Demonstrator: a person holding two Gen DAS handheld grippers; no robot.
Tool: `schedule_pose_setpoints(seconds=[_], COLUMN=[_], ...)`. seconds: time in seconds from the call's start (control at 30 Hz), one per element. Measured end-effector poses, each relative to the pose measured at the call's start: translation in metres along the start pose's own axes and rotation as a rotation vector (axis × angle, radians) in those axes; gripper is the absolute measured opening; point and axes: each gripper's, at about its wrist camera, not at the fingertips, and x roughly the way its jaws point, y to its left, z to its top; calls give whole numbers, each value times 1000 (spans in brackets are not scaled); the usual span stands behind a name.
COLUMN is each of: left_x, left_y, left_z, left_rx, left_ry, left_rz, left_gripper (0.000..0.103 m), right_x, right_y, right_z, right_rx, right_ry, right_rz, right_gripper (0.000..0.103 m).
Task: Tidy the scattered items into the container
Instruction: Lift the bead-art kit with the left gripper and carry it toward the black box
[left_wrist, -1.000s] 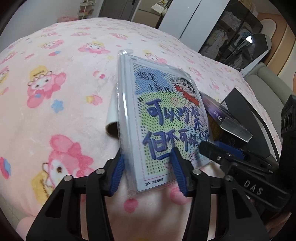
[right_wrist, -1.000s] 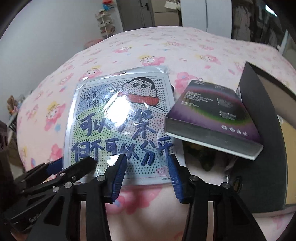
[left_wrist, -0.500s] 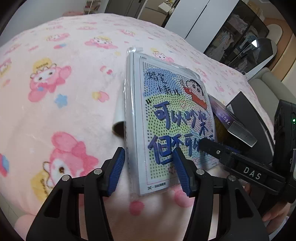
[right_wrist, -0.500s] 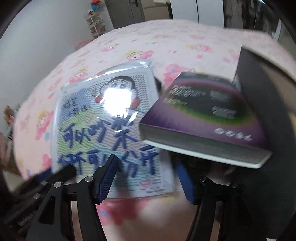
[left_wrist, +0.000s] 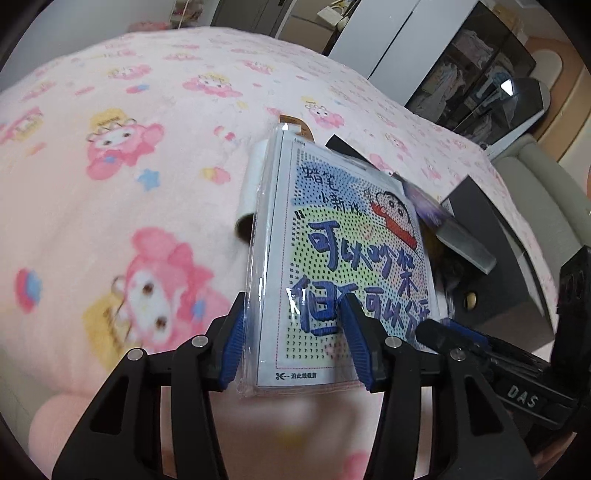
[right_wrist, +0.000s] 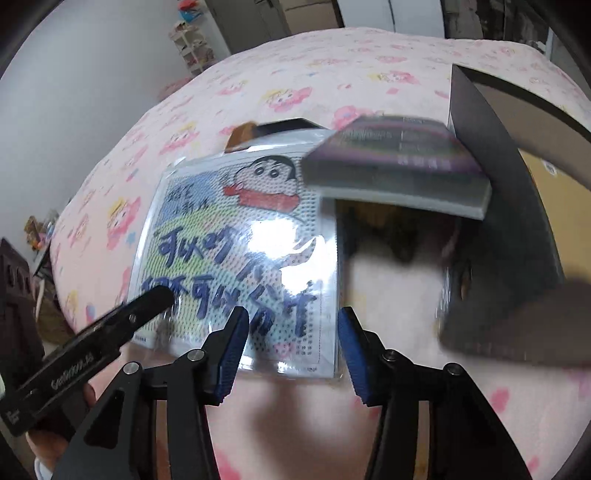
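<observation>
From the left wrist view, the left gripper (left_wrist: 293, 343) has its blue pads on either side of the near edge of a plastic-wrapped craft kit (left_wrist: 343, 266) printed with a cartoon boy and big blue characters. The kit stands tilted up off the pink blanket (left_wrist: 110, 206), and the pads look pressed onto its two faces, so I judge it clamped, probably lifted that way to carry it over to the container. A pale roll (left_wrist: 253, 192) lies against the kit's far face. To the right, a purple box (left_wrist: 447, 225) leans on the wall of the black container (left_wrist: 517, 280), and the right gripper (left_wrist: 461, 338) reaches in low from that side.

From the right wrist view, the right gripper (right_wrist: 291, 343) stands spread, its pads astride the kit's (right_wrist: 240, 258) near right corner without pinching it; it seems ready to steady the packet. The tip of the left gripper (right_wrist: 147, 302) lies on the kit's lower left. The purple box (right_wrist: 399, 166) is blurred, propped over the container's (right_wrist: 524, 236) dark rim, its tan inside showing.

The bed fills the room's middle under the cartoon-printed blanket (right_wrist: 332, 74). Beyond its far edge stand white cupboards (left_wrist: 388, 48), a dark glass cabinet (left_wrist: 476, 70), and a small shelf (right_wrist: 192, 40) by the grey wall.
</observation>
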Motion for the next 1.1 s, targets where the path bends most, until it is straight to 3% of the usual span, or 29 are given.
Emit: schedule_pose_setpoints(seconds=[0.17, 0.27, 0.43, 0.73, 0.9, 0.97, 1.1], left_x=[-15, -18, -19, 16, 25, 30, 36], left_y=[-16, -9, 11, 9, 8, 6, 5], left_z=[-33, -37, -25, -15, -18, -21, -24], left_rx=[50, 13, -81, -79, -67, -63, -58], left_ry=[55, 84, 25, 79, 111, 136, 150], left_rz=[13, -14, -16, 11, 12, 6, -3], left_gripper=[51, 51, 50, 81, 95, 101, 103], right_x=[-15, -22, -29, -21, -6, -2, 9], right_y=[-3, -9, -5, -1, -5, -7, -24], right_z=[-34, -49, -56, -38, -38, -39, -43], right_rx=[-5, 32, 12, -7, 13, 24, 111], right_ry=[13, 26, 42, 0, 27, 33, 74], right_rz=[-33, -13, 31, -89, -72, -58, -4], right_gripper=[46, 46, 46, 46, 46, 49, 68])
